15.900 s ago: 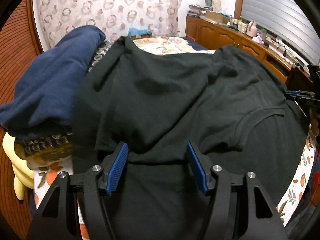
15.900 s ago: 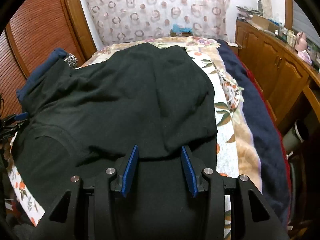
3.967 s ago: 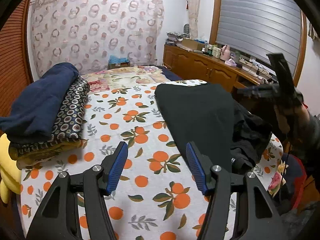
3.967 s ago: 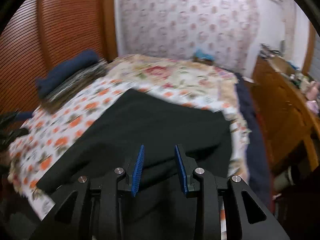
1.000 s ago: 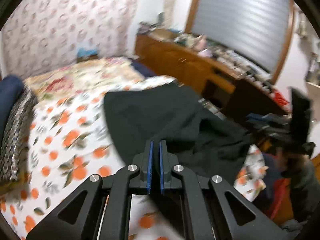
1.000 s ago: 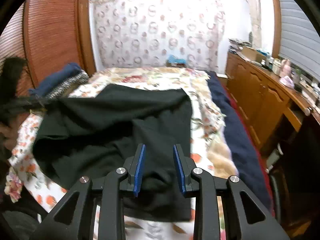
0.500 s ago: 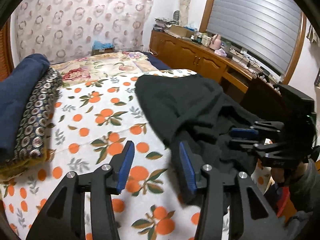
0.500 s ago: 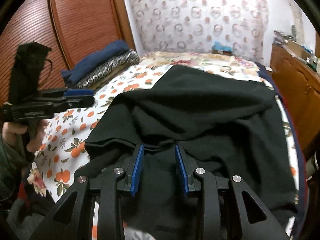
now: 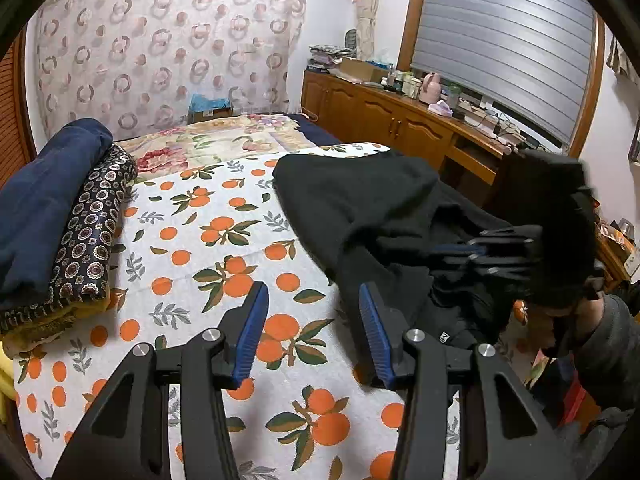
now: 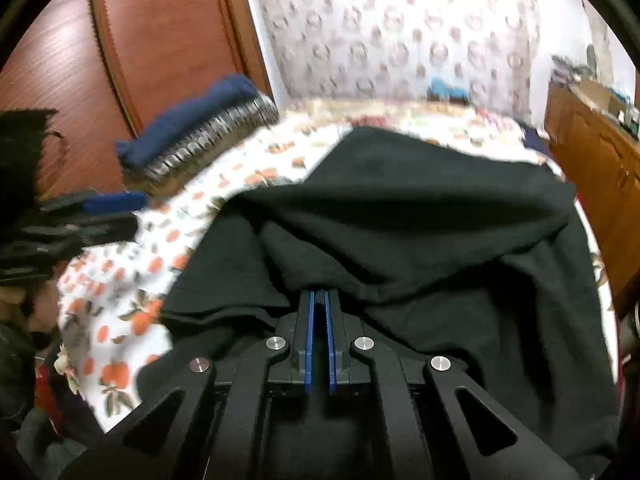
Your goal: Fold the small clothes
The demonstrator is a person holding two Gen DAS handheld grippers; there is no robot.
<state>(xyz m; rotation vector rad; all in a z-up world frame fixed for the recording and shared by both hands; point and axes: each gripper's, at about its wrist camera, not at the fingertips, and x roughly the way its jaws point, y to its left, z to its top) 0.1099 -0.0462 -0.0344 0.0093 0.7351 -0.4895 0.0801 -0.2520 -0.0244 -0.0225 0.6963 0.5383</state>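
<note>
Black garment (image 9: 360,204) lies rumpled on the bed's right half, on orange-print sheet (image 9: 192,240). Right tongs (image 10: 319,300) closed, pinching a fold at its near edge. Left tongs (image 9: 310,320) open, empty, above sheet beside garment. Folded stack (image 9: 52,216) far left.

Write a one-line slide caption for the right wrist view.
Right tool shut on a fold of the black garment lying crumpled on the orange-print bedsheet.
</note>
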